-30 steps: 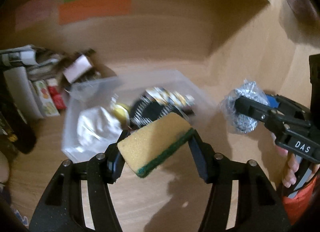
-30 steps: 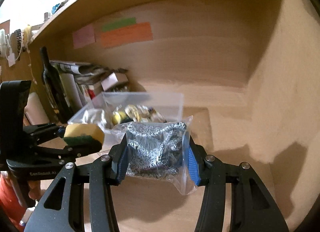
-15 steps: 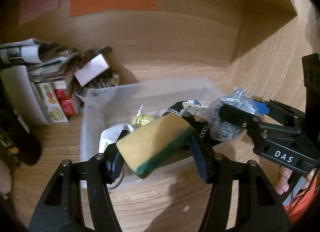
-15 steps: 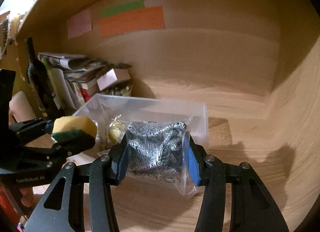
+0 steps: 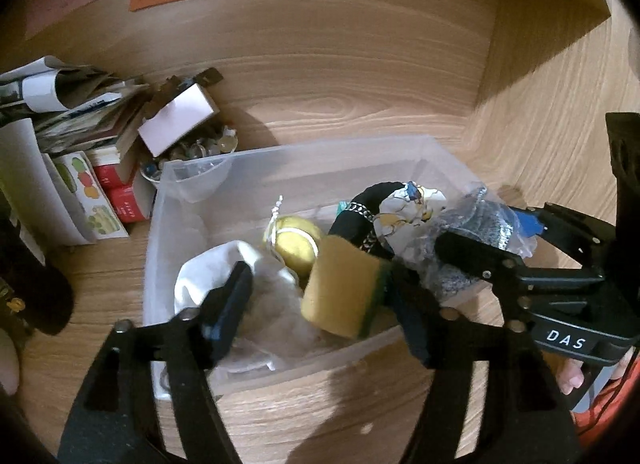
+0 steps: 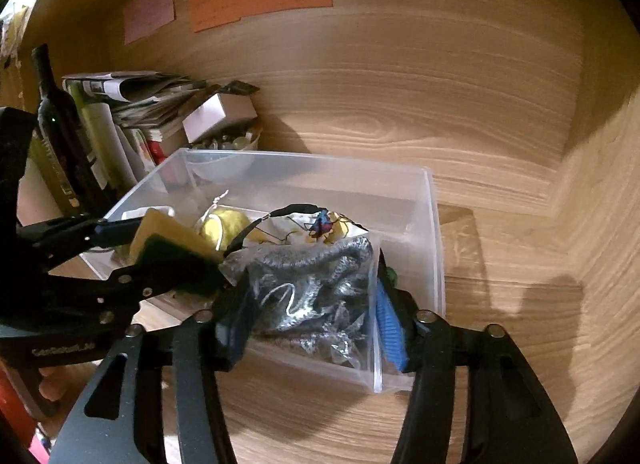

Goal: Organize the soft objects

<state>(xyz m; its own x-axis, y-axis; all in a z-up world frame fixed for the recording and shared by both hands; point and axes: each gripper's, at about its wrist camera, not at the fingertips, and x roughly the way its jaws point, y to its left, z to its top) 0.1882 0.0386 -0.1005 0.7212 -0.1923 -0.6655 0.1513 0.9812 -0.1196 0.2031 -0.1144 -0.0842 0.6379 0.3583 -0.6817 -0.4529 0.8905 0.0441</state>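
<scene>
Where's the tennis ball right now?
The tennis ball lies inside the clear bin, between the white cloth and the sponge at the left claw.

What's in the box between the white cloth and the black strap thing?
A yellow tennis ball sits between the white cloth and the black strap, inside the clear bin. The left wrist view shows it best.
</scene>
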